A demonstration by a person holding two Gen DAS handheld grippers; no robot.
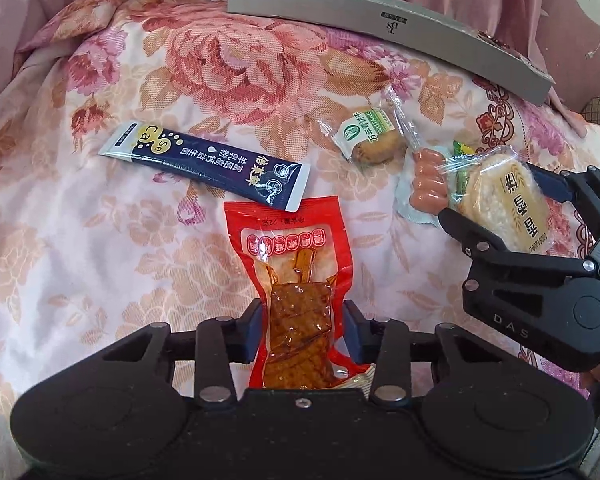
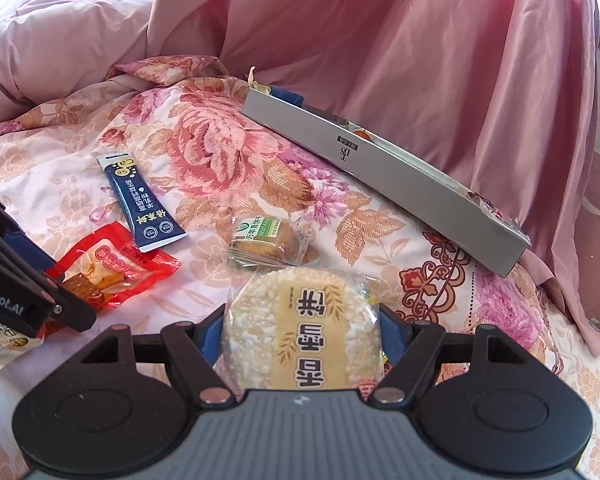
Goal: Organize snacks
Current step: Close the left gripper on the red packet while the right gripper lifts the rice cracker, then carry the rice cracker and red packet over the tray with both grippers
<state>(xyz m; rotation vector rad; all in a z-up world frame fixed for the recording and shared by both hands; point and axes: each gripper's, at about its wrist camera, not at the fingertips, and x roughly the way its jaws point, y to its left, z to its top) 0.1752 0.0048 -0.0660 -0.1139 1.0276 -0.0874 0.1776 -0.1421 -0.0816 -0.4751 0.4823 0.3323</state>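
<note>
My left gripper (image 1: 302, 330) is shut on a red packet of brown dried tofu (image 1: 296, 280), which lies on the floral bedspread; the packet also shows in the right wrist view (image 2: 104, 268). My right gripper (image 2: 300, 334) is shut on a round rice cracker in clear wrap (image 2: 300, 332), seen in the left wrist view (image 1: 504, 204) at the right. A dark blue stick sachet (image 1: 208, 168) lies beyond the tofu packet. A small wrapped green-label cake (image 1: 374, 136) and a sausage pack (image 1: 426, 184) lie near the cracker.
A long grey box (image 1: 388, 28) holding several snacks lies at the far edge of the bed, also in the right wrist view (image 2: 384, 176). Pink curtain (image 2: 420, 60) hangs behind it. A pink quilt (image 2: 60, 40) is bunched at far left.
</note>
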